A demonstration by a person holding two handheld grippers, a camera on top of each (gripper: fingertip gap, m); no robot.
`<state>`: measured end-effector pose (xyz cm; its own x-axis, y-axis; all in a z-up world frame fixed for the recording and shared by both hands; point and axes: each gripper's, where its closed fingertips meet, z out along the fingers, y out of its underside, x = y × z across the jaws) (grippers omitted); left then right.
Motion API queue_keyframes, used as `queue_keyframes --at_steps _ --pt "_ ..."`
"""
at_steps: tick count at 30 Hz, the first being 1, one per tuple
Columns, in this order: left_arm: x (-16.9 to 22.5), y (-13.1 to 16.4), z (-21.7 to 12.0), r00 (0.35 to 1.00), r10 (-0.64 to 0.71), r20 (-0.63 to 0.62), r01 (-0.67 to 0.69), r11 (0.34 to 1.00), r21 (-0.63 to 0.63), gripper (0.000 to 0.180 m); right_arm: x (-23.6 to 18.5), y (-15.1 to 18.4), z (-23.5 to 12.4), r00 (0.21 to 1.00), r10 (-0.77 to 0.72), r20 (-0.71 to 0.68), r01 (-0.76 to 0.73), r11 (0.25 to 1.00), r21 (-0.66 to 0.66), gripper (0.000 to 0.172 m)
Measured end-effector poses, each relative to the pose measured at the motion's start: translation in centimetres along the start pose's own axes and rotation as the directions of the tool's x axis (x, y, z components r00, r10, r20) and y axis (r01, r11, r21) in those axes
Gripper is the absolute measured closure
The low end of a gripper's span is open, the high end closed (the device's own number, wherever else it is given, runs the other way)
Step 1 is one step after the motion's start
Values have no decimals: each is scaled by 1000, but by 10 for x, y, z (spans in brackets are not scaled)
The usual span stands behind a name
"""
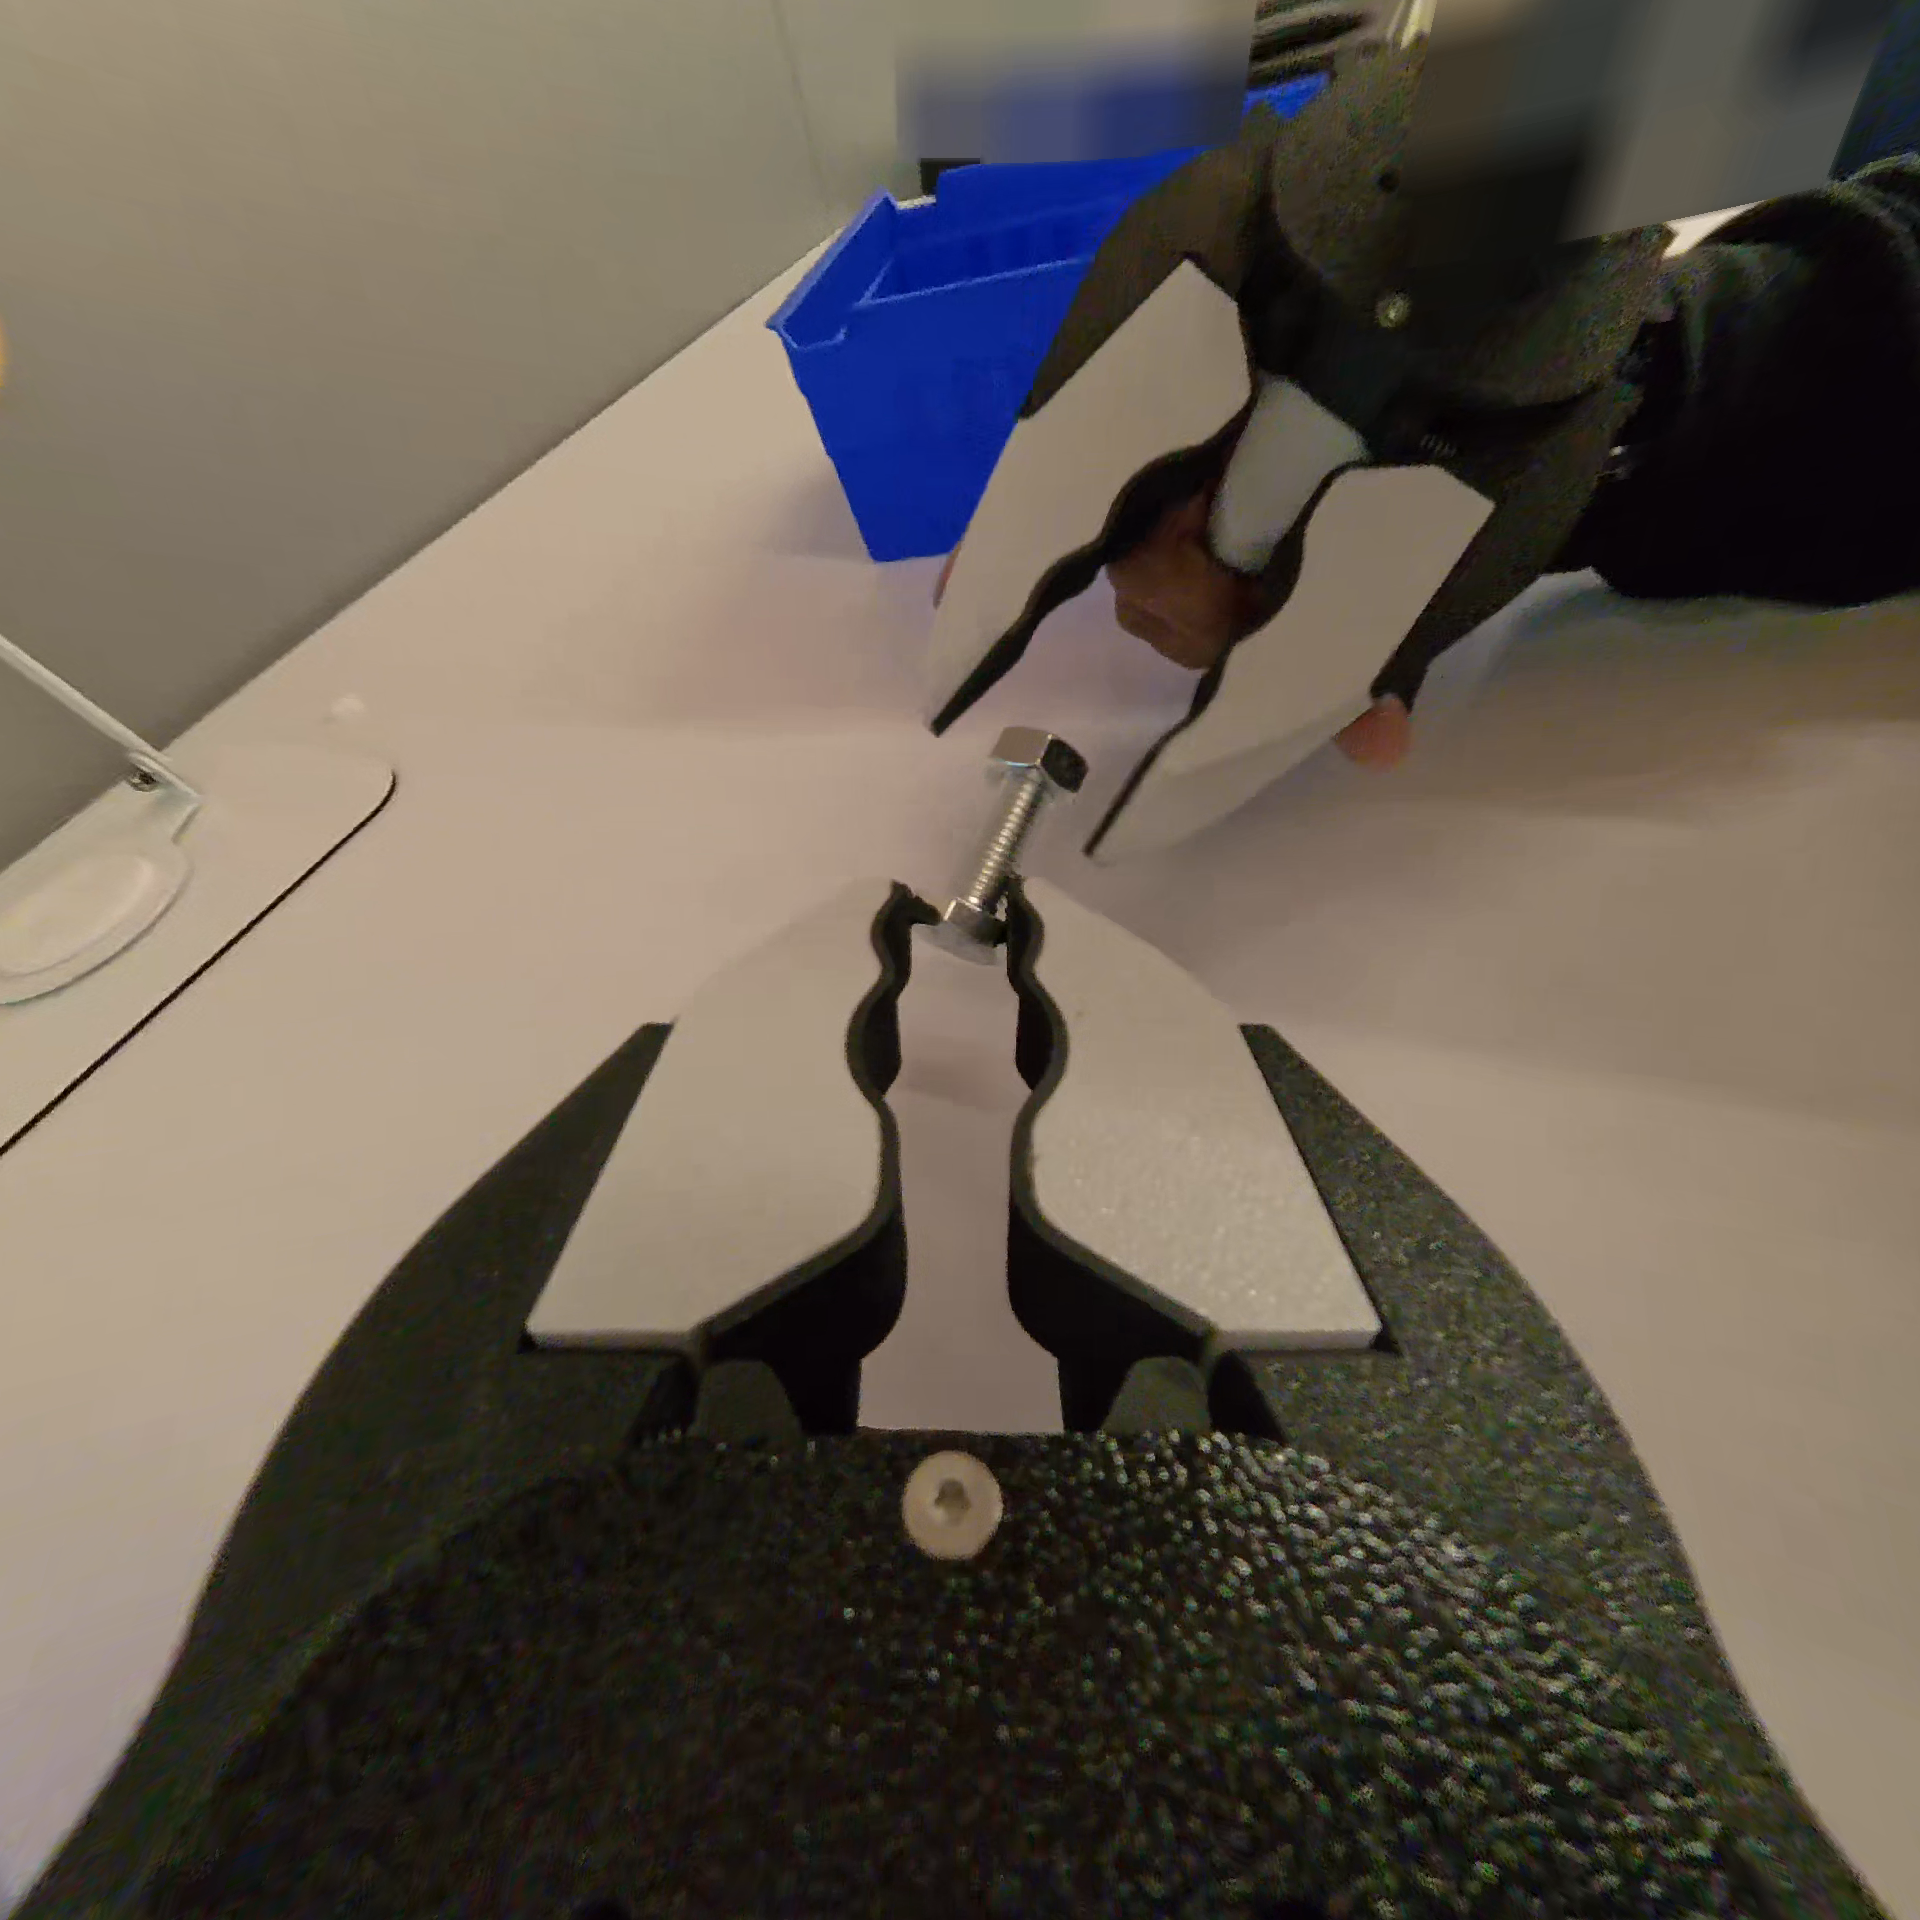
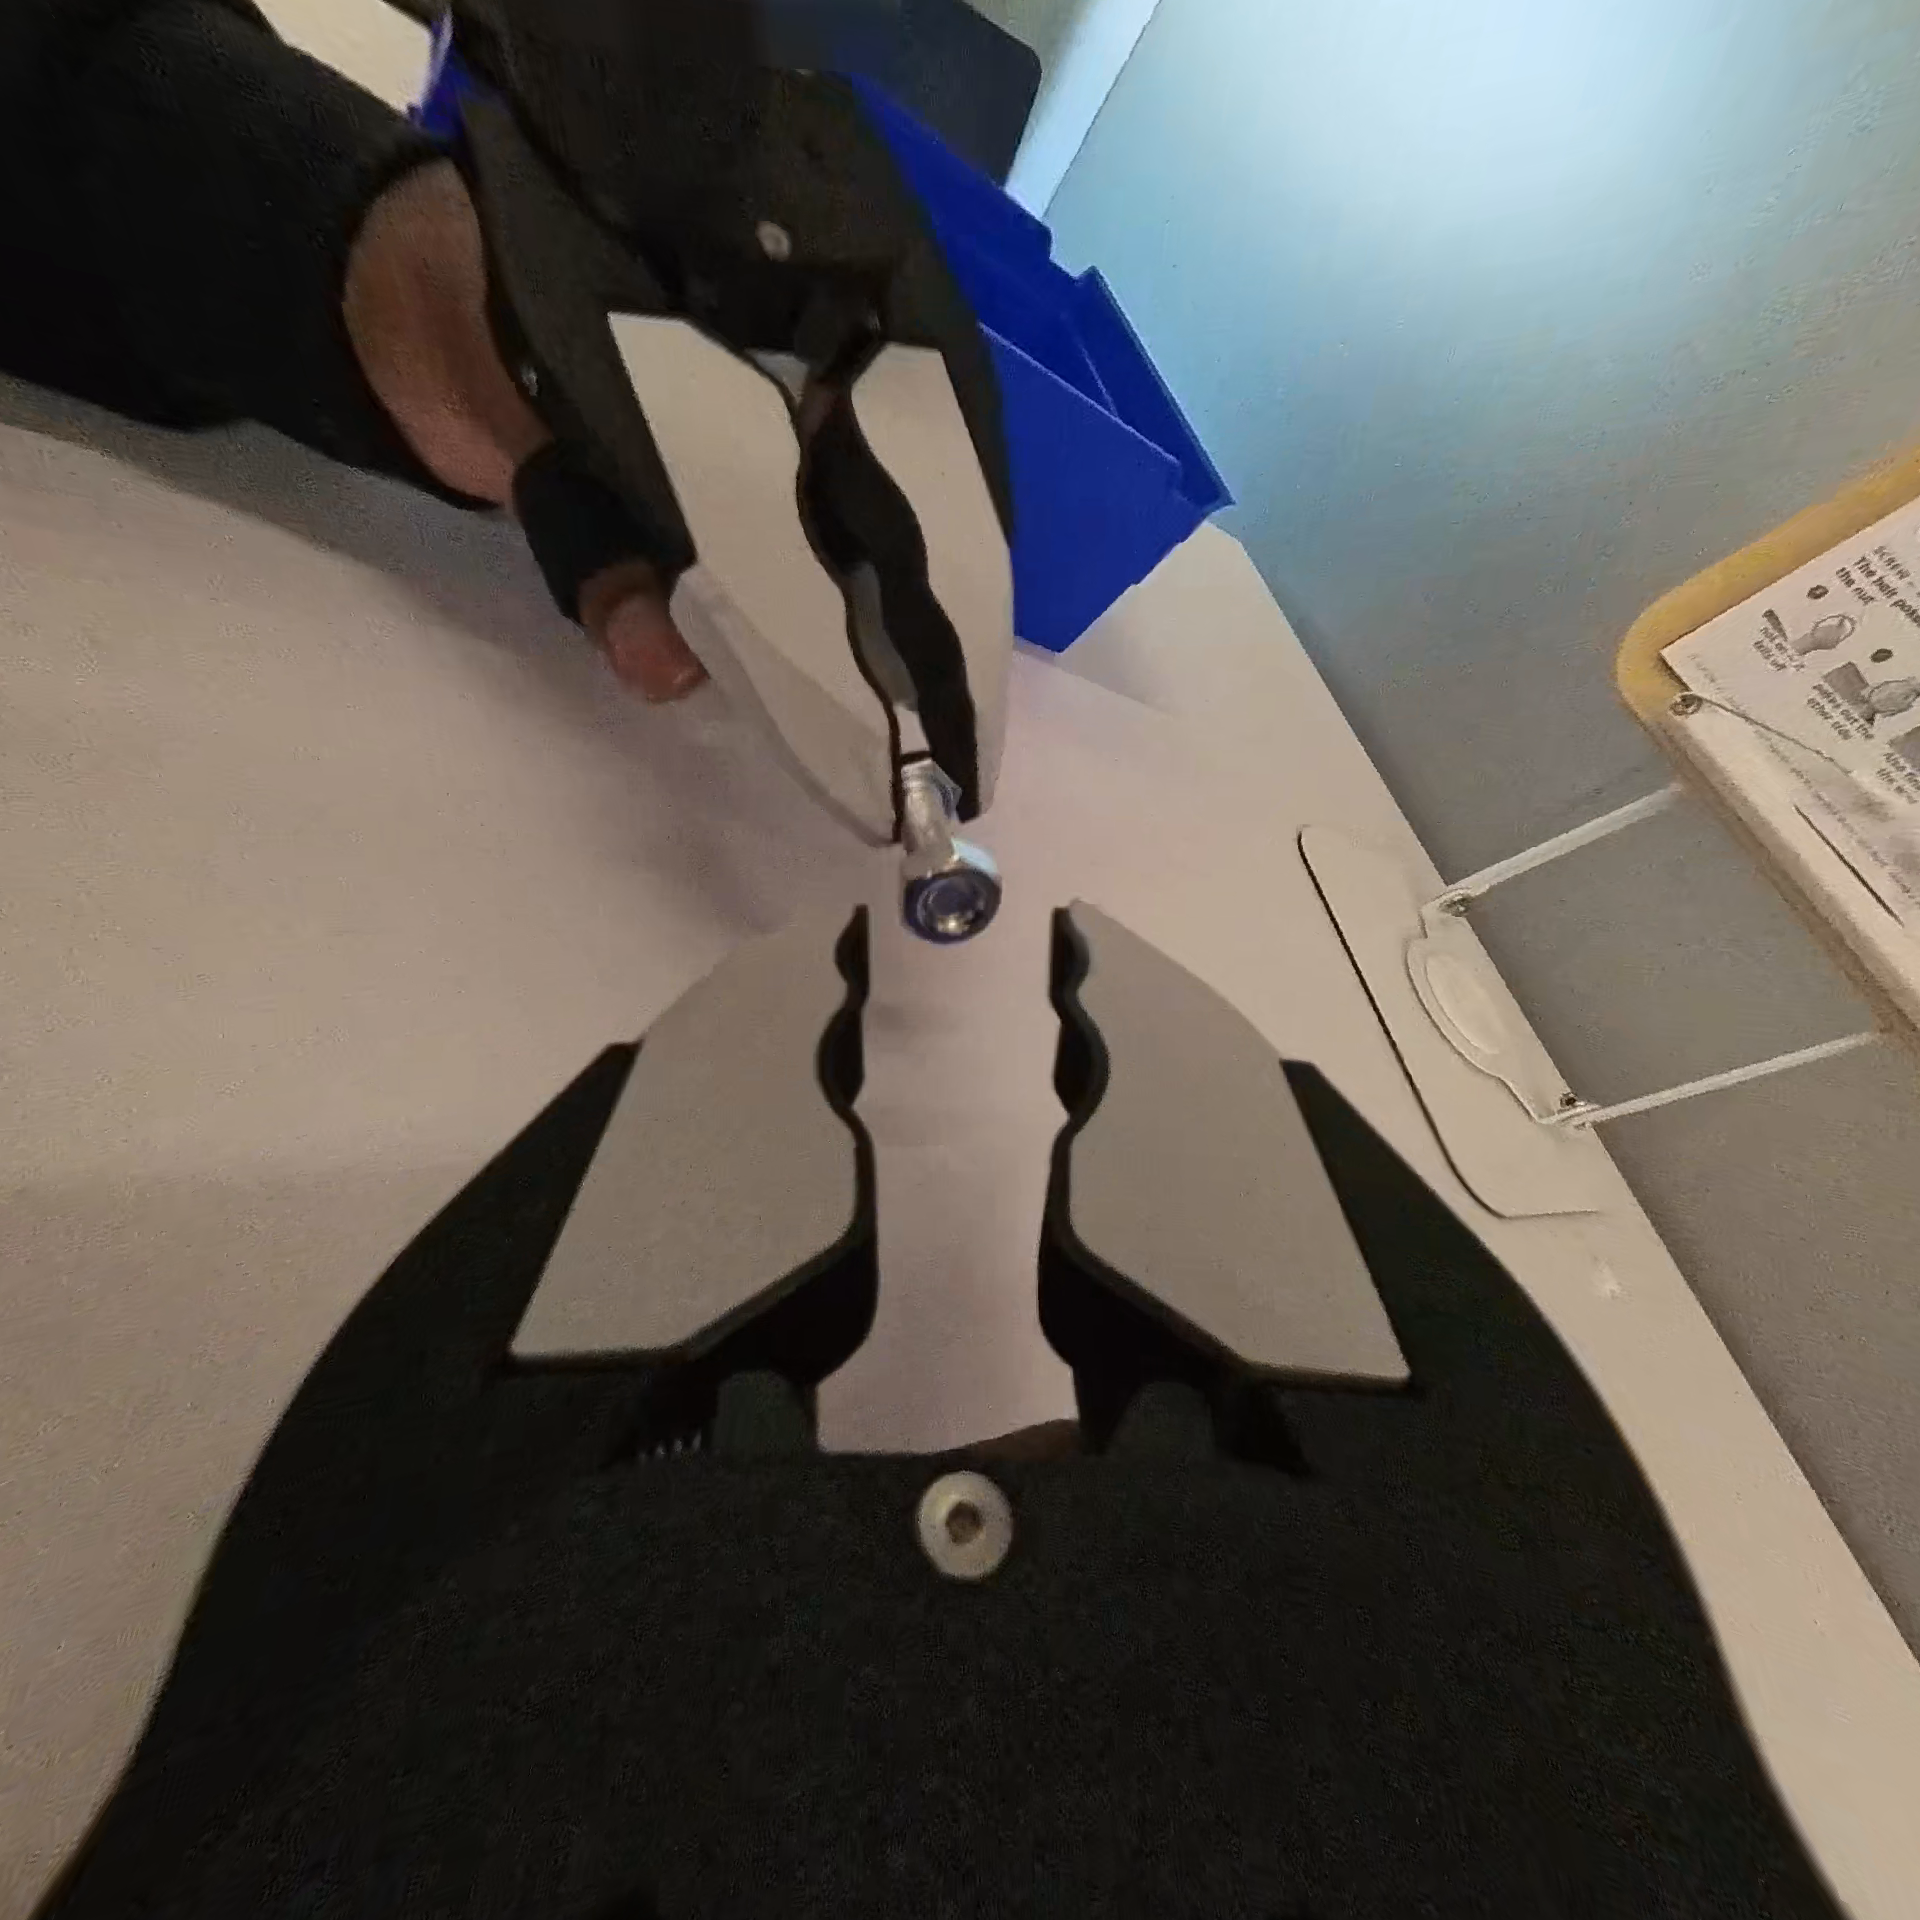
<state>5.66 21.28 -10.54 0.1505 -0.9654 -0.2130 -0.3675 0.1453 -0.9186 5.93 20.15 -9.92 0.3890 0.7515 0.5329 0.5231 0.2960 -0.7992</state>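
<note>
- Left gripper (image 1: 961,920): jaws pinch hex head of a silver threaded steel bolt (image 1: 1003,842), held above white tabletop (image 1: 520,831).
- Silver hex nut (image 1: 1039,753) sits on bolt's far end.
- Right gripper (image 2: 956,925): jaws spread, empty, just beside nut.
- Blue plastic bin (image 1: 914,395) behind.

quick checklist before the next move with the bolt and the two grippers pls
1. Left gripper pinching the bolt at its head end: ok.
2. Nut on the bolt's far end: ok.
3. Right gripper open, pads apart from the nut: ok.
4. Nut lined up between the right fingertips: not ok, it sits just ahead of them.
5. Bolt clear of the table: ok.
6. How far the nut is threaded on: cannot tell.
</note>
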Motion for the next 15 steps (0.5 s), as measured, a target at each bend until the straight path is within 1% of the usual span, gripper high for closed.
queue_keyframes --at_steps 1,3,4,5,6,7,8,9,10,11,12,13,14,15 --pt "2 2 2 1000 24 3 -23 1000 -20 164 -3 -2 0 1000 21 16 -21 1000 10 151" --pt "2 7 4 993 110 44 -108 992 -59 164 -6 2 3 989 132 66 -130 991 -27 154" --pt "1 8 4 983 170 73 -165 983 -77 164 -7 5 4 966 240 96 -236 971 -50 154" --pt "0 8 4 965 240 106 -230 968 -96 164 -7 6 4 909 396 133 -390 918 -68 154" --pt "-2 7 3 939 312 141 -298 948 -114 164 -7 6 5 803 570 177 -564 821 -86 154" --pt "-2 6 2 914 371 165 -353 927 -127 164 -7 5 5 662 714 228 -711 694 -108 154" --pt "-2 4 1 899 402 175 -384 914 -131 164 -8 3 4 531 799 284 -804 580 -129 154" --pt "-1 2 1 898 403 176 -388 914 -117 164 -8 0 3 444 830 338 -848 511 -139 151" --pt "0 1 2 911 376 169 -363 926 -103 164 -9 -3 3 430 825 368 -852 505 -137 136" --pt "-1 1 3 927 338 161 -325 940 -98 164 -8 -3 3 491 795 357 -820 560 -120 127" --pt "-4 1 2 940 302 157 -290 952 -94 164 -6 1 4 600 738 309 -752 652 -96 122" --pt "-5 2 1 954 262 145 -252 964 -85 164 -3 5 4 723 647 244 -650 756 -77 119" --pt "-6 3 0 969 213 128 -205 976 -71 164 -1 8 3 831 526 180 -523 850 -65 117" --pt "-7 3 -1 980 164 111 -159 986 -54 164 2 9 2 913 391 120 -386 921 -60 116"
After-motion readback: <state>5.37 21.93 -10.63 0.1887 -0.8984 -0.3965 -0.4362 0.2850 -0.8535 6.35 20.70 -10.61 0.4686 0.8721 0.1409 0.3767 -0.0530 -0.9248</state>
